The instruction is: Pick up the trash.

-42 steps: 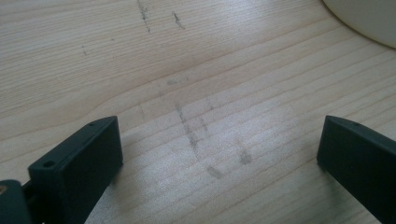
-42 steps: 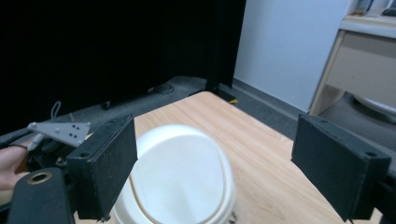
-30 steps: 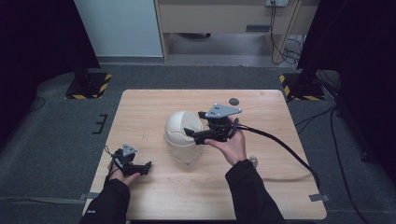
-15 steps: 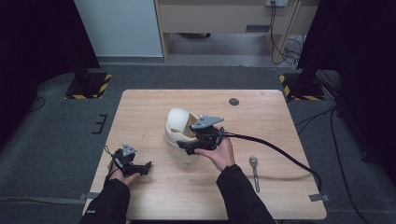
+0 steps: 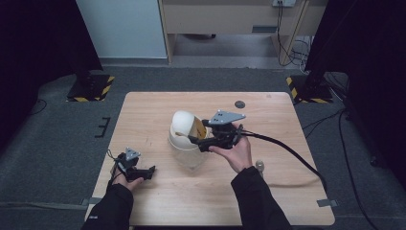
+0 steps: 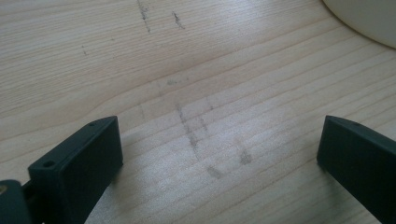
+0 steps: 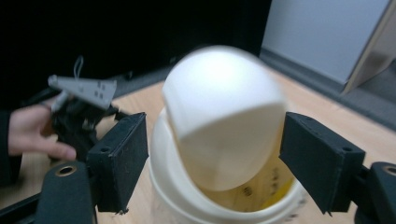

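Observation:
A white round bin (image 5: 184, 143) with a domed swing lid (image 5: 183, 123) stands mid-table. The lid is tilted, and a yellow interior shows at its right side. My right gripper (image 5: 197, 139) is at the bin's right side, pointing left at it. In the right gripper view the open gripper (image 7: 212, 158) has its jaws wide on either side of the blurred lid (image 7: 219, 121), with gaps on both sides. My left gripper (image 5: 148, 172) rests on the table at the front left. It (image 6: 219, 154) is open over bare wood, with the bin's edge (image 6: 369, 23) at the top right.
A metal spoon (image 5: 260, 166) lies just right of the right hand. A small dark disc (image 5: 239, 103) sits near the table's far edge. The right gripper's cable (image 5: 292, 153) trails toward the table's right edge. The left hand and its gripper (image 7: 79, 107) show beyond the bin.
My right gripper came in from the right to the bin, and the domed lid has tipped from level to tilted. The left gripper has stayed put.

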Available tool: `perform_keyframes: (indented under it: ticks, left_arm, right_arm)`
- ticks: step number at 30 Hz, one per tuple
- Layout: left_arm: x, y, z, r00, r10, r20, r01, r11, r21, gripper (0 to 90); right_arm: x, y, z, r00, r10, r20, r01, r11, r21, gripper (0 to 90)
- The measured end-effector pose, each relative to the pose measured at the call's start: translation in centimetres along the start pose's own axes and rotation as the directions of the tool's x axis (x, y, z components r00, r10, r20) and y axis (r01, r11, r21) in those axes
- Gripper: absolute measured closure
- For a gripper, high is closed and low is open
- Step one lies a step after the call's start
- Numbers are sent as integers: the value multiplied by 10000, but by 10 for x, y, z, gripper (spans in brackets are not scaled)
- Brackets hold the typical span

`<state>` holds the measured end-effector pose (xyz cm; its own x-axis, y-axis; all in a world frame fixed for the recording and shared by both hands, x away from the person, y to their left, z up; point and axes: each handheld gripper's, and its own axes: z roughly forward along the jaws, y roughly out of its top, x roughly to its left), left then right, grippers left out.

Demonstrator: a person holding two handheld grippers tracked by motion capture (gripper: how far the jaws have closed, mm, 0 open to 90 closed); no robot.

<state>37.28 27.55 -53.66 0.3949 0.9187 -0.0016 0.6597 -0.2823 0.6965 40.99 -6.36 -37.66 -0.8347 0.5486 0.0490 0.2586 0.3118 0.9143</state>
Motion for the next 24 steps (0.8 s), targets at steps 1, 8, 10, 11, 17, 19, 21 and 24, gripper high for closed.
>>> perform_keyframes:
  ticks: [1,8,10,11,17,19,21,24]
  left_arm:
    - [0,0,0,10000,-9,-2,9,10000,-8,0]
    - [0,0,0,10000,-10,-2,10,10000,-9,0]
    - [0,0,0,10000,-8,-2,8,10000,-9,0]
    - [0,0,0,10000,-8,-3,8,10000,-8,0]
    - [0,0,0,10000,-1,-2,1,10000,-4,0]
    - [0,0,0,10000,-2,-1,2,10000,-3,0]
    - [0,0,0,10000,-2,-3,2,10000,-5,0]
    - [0,0,0,10000,-4,-3,4,10000,-8,0]
  right_arm:
    - [-2,5,-8,9999,22,113,-19,9998,-221,237]
    - [-21,20,-56,9933,382,1093,-223,9894,-1431,252]
    - [-28,17,-72,9879,606,1427,-368,9858,-1636,253]
    - [-31,15,-78,9846,708,1601,-442,9855,-1636,249]
    - [-47,-13,-107,9622,902,2570,-658,9926,-1021,229]
    - [-51,-25,-115,9573,1049,2692,-841,9926,-880,228]
    - [-55,-37,-121,9526,1197,2797,-1012,9917,-797,216]
    - [-57,-47,-126,9483,1243,2919,-1074,9915,-734,218]
